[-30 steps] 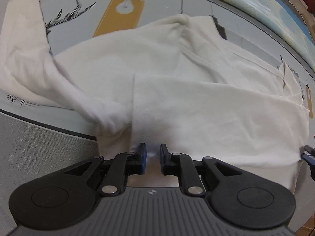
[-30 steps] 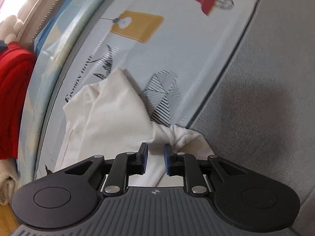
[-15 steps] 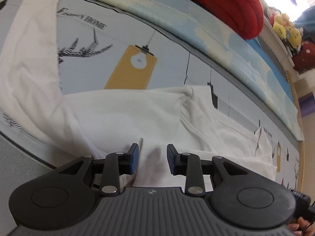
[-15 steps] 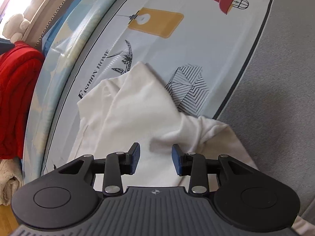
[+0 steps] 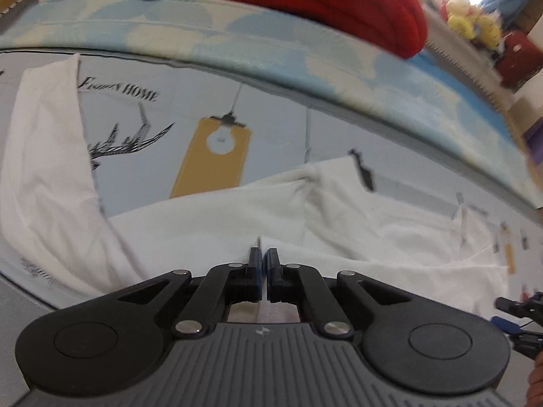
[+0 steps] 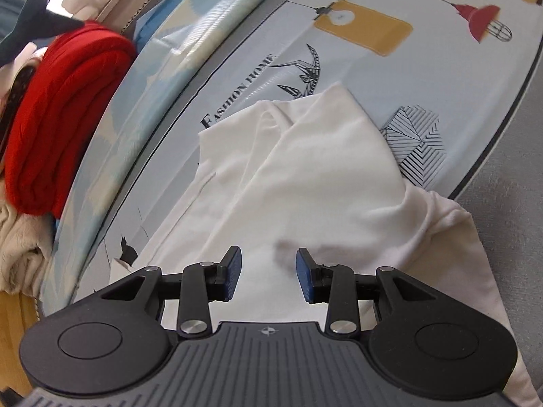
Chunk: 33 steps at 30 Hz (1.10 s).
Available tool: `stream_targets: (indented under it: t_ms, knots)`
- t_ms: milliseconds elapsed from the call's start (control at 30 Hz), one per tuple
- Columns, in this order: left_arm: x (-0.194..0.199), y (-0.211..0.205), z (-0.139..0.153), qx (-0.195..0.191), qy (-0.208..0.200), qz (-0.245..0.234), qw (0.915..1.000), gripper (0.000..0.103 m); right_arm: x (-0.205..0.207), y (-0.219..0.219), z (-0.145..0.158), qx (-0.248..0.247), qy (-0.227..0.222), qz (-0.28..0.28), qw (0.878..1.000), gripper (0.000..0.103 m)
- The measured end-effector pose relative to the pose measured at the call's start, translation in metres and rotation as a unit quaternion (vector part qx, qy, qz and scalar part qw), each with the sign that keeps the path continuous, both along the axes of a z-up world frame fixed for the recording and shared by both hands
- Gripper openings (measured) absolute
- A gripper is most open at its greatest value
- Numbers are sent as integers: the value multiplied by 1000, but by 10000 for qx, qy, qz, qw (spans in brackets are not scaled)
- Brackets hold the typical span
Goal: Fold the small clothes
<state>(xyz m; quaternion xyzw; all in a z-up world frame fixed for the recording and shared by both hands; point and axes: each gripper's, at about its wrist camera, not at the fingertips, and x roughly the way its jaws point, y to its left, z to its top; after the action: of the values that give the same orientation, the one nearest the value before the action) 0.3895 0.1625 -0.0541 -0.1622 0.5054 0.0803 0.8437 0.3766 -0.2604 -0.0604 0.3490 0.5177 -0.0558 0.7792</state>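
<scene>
On the pale blue printed mat (image 5: 278, 135) with its yellow lamp drawings and black "Fashion Home" lettering lies the white cotton garment (image 5: 210, 224), spread out and partly folded over itself. In the left wrist view one long white part (image 5: 44, 169) stretches up the left side toward the lettering, while the body of the cloth runs across the middle and off to the right. The left gripper (image 5: 263, 264) points down at the near edge of this cloth, its blue-padded jaws brought together with only a sliver of space between them; a thin fold of the white fabric rises right at the tips, but the blur hides whether it is pinched there.

In the right wrist view the right gripper (image 6: 268, 276) hovers over the garment's other end, its jaws standing apart with nothing pressed between the pads and white cloth lying flat beneath them. A folded flap (image 6: 339, 142) points toward a black striped geometric print (image 6: 419, 142) on the mat, and the garment's lower right corner spills off the mat onto the grey fabric surface (image 6: 509, 169).

Beyond the mat's far border, a thick red knitted blanket (image 6: 57, 118) sits stacked on a cream-coloured folded textile (image 6: 20, 247). Yellow plush toys (image 5: 468, 17) show blurred at the upper right of the left view.
</scene>
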Motion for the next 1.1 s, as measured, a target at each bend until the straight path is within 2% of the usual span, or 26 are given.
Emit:
stream_targets:
  t_ms: [100,200,233,300,367,433,500,567,633,767,900,967,1033,1100]
  knots:
    - [0,-4,4,287,199,-86,9994,7,-1,-1,-7,-45,210,-124,9997,37]
    - [-5,-17,15,-4,56,-425,9991,7,-4,-2,-10,-124,308,-224,9992,37]
    - [-5,-24,12,-140,75,-631,9979,10,-5,-2,-10,-151,303,-245,9991,37]
    - [-6,-39,-7,-164,463,-1028,9935,12,-6,-5,-11,-195,295,-292,9989,37]
    - [-7,-49,-33,181,1061,-1254,9863,12,-6,-5,-13,-223,334,-329,9987,37]
    - [-8,-46,-34,169,970,-1238,9874,12,-8,-4,-14,-221,378,-339,9985,37]
    - [-8,-31,-15,6,585,-917,9941,13,-9,-2,-14,-237,366,-299,9986,37]
    - [-9,-10,5,-75,52,-557,9984,22,-9,1,-10,-262,268,-250,9990,37]
    - [-11,19,19,-26,-353,5,9994,30,-7,5,-4,-346,103,-121,9993,38]
    - [-15,80,26,192,-677,901,9934,31,-4,17,10,-494,-286,248,9981,37]
    - [-16,139,11,298,-755,1663,9827,31,-3,25,22,-578,-566,496,9955,35]
    - [-13,158,-1,476,-917,1807,9781,32,-2,29,27,-581,-706,632,9938,20]
    - [-3,170,-16,743,-942,1897,9745,34,-3,33,32,-626,-836,722,9919,17]
    - [4,183,-25,608,-1005,2042,9719,39,-4,37,36,-632,-925,813,9904,16]
